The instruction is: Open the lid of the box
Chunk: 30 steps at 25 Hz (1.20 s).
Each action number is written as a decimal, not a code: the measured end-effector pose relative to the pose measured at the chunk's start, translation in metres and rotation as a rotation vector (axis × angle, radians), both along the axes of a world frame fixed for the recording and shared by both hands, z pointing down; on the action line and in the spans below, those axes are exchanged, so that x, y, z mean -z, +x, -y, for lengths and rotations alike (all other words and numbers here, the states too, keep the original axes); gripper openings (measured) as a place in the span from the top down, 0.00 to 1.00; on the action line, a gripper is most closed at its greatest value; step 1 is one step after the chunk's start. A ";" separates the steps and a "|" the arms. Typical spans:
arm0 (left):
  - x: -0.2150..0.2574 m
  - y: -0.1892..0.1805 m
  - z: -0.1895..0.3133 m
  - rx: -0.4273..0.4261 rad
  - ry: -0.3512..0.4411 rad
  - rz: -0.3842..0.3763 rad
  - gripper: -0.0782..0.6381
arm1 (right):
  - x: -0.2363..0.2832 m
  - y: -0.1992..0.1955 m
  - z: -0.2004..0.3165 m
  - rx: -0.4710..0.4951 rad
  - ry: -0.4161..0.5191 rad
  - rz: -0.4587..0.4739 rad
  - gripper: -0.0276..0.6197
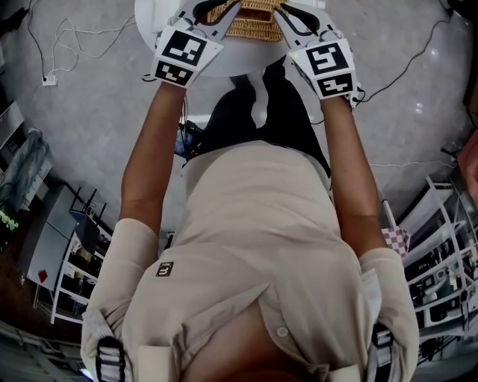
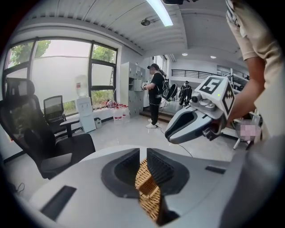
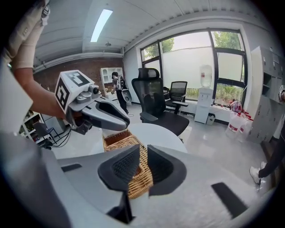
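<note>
both tongs are at the wicker box (image 1: 254,21), which sits on the round white worktop (image 1: 231,66) in front of the person, one tong at each end of it. i judge this to be the gripping stage of the lid step. the left tongs (image 2: 143,167) are pinched together on a thin strip of weave, with the ribbed pads pressing on it from both sides. the right tongs (image 3: 143,162) stand a little apart. a woven edge runs into the gap, but the pads do not look pressed on it. i cannot tell whether the part in either gap is the lid or the box's own rim. in the right gripper view the far part of the box shows a hollow inside with low walls, so the top may already be partly uncovered. the next move likely calls for the right tongs to close on that edge, then for both ends to rise together so the panel does not twist. the box is rectangular, of tan cane woven in tight coarse rows, probably stiff but light, so the body could come up with the lid. the weave should give the dark ridged pads good purchase. the worktop is smooth and glossy, so the box may slide on it.
</note>
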State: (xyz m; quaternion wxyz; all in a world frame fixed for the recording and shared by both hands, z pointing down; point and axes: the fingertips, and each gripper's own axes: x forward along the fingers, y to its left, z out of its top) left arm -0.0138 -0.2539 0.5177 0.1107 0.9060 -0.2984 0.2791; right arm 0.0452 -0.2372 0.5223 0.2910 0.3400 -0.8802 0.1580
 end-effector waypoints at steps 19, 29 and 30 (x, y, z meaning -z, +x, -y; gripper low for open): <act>-0.053 0.003 0.022 0.033 -0.037 0.026 0.85 | -0.086 0.006 0.025 -0.149 -0.188 0.034 0.58; -0.053 0.004 0.027 0.026 -0.026 0.024 0.85 | -0.103 0.003 0.022 -0.181 -0.345 0.160 0.54; -0.053 0.002 0.027 0.025 -0.024 0.024 0.85 | -0.103 0.002 0.022 -0.183 -0.346 0.158 0.56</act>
